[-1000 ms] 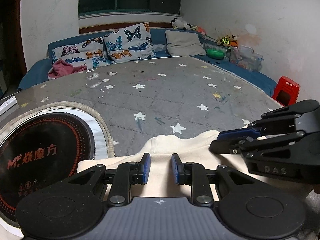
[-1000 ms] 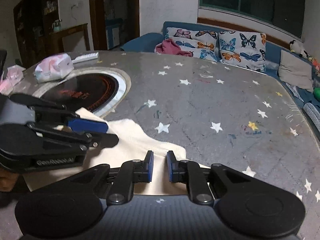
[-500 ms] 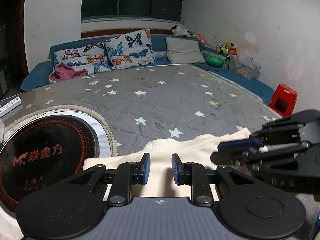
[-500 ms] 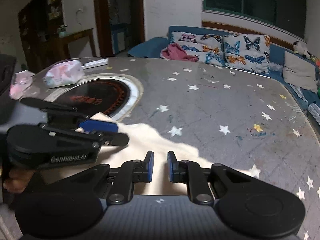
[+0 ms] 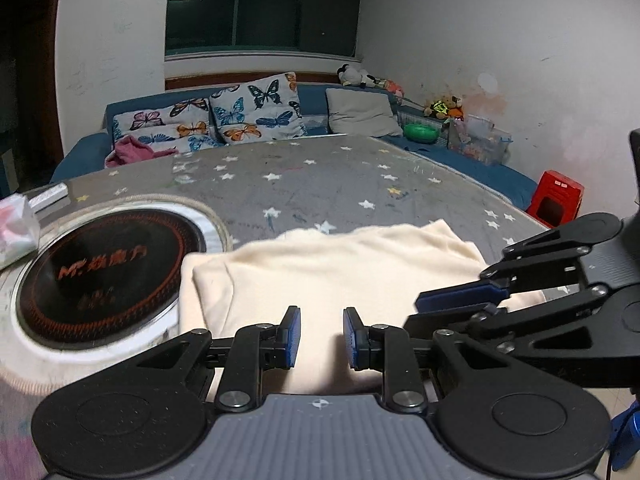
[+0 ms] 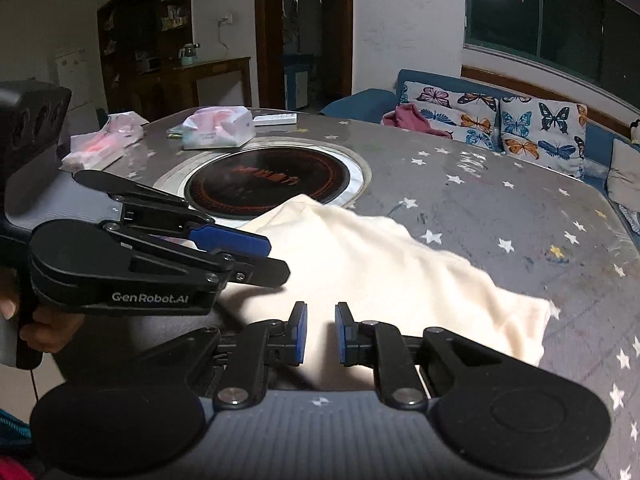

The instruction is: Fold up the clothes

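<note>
Table (image 5: 340, 184): grey top with white stars, wide, a round black cooktop (image 5: 108, 268) set into it on your left side. Sofa (image 5: 88, 148) with butterfly cushions runs behind the far edge.

Garment (image 5: 340, 268): cream, spread flat at the table's near edge. Its left side lies over the cooktop's rim; its right side reaches toward the near right corner. In the right wrist view the same cloth (image 6: 384, 264) runs from the cooktop rim across to the right, with one corner on the starred top.

Your left gripper (image 5: 319, 338): released, blue pads apart with cloth showing through the gap, poised at the garment's near edge. No fabric is pinched.

Your right gripper (image 6: 320, 334): also released, pads apart, at the same near edge, just right of the other. Each tool appears in the other's view, close alongside, both over the cloth.

Small items: tissue packs (image 6: 218, 126) at the far left corner.
</note>
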`<state>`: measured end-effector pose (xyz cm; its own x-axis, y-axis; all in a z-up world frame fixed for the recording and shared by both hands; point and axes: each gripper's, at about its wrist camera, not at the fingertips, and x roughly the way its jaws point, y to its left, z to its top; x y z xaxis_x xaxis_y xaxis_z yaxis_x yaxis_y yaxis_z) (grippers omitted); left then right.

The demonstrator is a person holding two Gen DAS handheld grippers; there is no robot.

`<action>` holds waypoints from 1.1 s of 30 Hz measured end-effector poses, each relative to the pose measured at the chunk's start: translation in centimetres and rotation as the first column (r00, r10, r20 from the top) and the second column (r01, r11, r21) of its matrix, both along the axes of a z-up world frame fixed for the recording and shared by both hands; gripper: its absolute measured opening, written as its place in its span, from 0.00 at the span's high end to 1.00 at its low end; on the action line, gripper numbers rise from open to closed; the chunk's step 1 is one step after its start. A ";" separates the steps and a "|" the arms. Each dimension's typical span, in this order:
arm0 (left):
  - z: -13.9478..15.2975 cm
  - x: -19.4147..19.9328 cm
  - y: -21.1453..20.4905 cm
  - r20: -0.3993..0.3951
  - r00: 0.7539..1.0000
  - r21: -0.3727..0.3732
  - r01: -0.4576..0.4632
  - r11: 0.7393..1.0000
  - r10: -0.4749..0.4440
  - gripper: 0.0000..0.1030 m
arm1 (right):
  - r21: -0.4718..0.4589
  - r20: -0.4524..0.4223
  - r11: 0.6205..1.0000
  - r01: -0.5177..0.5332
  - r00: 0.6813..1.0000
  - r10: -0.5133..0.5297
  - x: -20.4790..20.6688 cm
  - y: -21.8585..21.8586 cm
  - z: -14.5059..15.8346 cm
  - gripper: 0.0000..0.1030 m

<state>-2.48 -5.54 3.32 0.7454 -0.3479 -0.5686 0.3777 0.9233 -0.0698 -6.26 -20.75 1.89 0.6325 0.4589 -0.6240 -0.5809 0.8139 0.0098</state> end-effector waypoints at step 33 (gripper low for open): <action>-1.5 -1.2 0.7 -0.033 0.998 -0.018 -0.049 0.999 0.049 0.74 | 0.075 -0.059 0.969 0.236 0.971 -0.232 -0.2 -7.9 -2.0 0.90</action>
